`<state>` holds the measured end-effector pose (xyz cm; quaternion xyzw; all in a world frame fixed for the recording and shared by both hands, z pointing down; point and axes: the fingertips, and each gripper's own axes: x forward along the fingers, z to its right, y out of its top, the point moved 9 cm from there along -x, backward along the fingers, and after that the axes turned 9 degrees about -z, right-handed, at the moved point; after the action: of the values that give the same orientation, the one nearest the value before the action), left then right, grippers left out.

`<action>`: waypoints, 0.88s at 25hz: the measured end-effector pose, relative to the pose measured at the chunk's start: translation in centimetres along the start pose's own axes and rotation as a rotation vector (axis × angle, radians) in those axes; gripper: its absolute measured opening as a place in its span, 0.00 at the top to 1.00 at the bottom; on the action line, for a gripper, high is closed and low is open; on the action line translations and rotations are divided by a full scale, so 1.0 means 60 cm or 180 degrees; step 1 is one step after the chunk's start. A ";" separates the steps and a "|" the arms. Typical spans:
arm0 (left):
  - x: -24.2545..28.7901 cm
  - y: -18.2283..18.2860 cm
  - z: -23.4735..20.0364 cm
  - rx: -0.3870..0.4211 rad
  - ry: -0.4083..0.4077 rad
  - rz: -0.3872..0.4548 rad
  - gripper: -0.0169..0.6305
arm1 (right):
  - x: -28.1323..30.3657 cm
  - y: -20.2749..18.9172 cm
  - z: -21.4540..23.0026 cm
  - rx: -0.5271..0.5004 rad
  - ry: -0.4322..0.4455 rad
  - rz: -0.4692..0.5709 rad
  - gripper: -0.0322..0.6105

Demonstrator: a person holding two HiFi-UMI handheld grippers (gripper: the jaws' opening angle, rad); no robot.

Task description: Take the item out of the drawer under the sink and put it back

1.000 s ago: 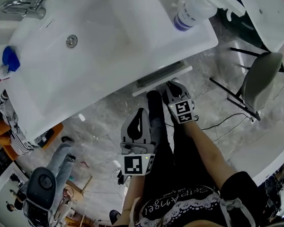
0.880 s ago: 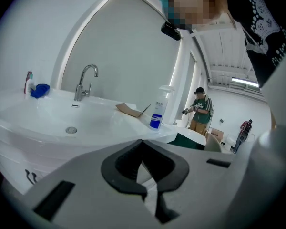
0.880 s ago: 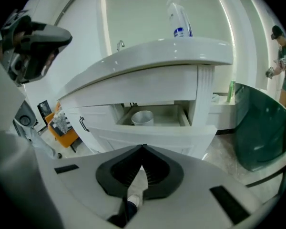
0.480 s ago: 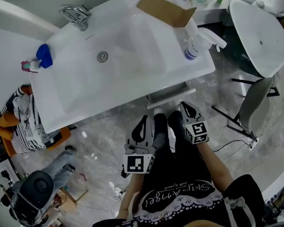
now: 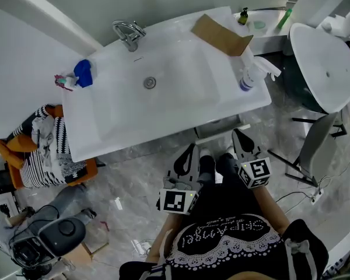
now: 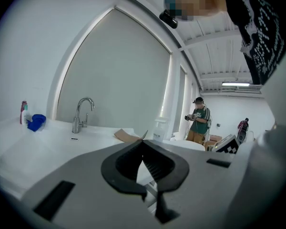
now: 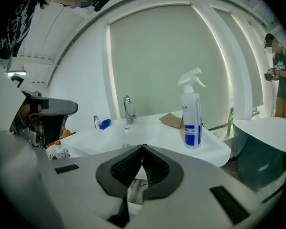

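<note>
- Looking at both hand-held grippers first – the left hand-held gripper and the right hand-held gripper each have their jaws pressed fully together with nothing between them, so both are empty.
- They hang side by side just in front of the sink, clear of its front edge and touching nothing.
- The drawer shows only as a thin white lip poking out under the sink's front edge, near the right end. I'd call it shut or almost shut.
- The item itself isn't visible in any view. My guess is it's sitting inside that drawer under the sink.
- On top of the sink's right end there's a spray bottle and a piece of cardboard, but neither looks like part of this job.
- As for the step, it's an in-between moment with no contact – either the round trip is finished or it hasn't begun, and I honestly can't say which.
- If there's more to do, the next move means dropping a gripper below the sink edge, spreading its jaws, catching the drawer lip and pulling straight out.
</note>
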<state>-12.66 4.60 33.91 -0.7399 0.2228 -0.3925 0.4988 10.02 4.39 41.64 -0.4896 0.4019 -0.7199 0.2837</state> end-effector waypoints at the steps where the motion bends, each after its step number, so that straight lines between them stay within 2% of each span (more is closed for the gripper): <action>1: -0.005 0.008 -0.002 -0.0016 0.0003 0.0050 0.97 | -0.007 0.012 -0.005 -0.0024 0.0010 0.0054 0.92; 11: -0.044 0.075 0.000 0.0095 -0.0013 0.0488 0.97 | -0.082 0.097 -0.042 -0.0390 0.0131 0.0419 0.92; 16: -0.058 0.091 0.015 0.0013 0.0031 0.0549 0.97 | -0.109 0.103 -0.050 -0.0358 0.0138 0.0525 0.92; 20: -0.068 0.083 0.023 0.0070 0.0078 0.0642 0.97 | -0.130 0.107 -0.050 -0.0413 0.0138 0.0689 0.92; 22: -0.073 0.079 0.029 -0.0006 0.0123 0.0571 0.97 | -0.138 0.114 -0.051 -0.0407 0.0202 0.0791 0.92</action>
<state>-13.55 6.82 27.66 -0.7098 0.2981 -0.3601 0.5268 10.28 8.43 31.23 -0.4302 0.5132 -0.6673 0.3260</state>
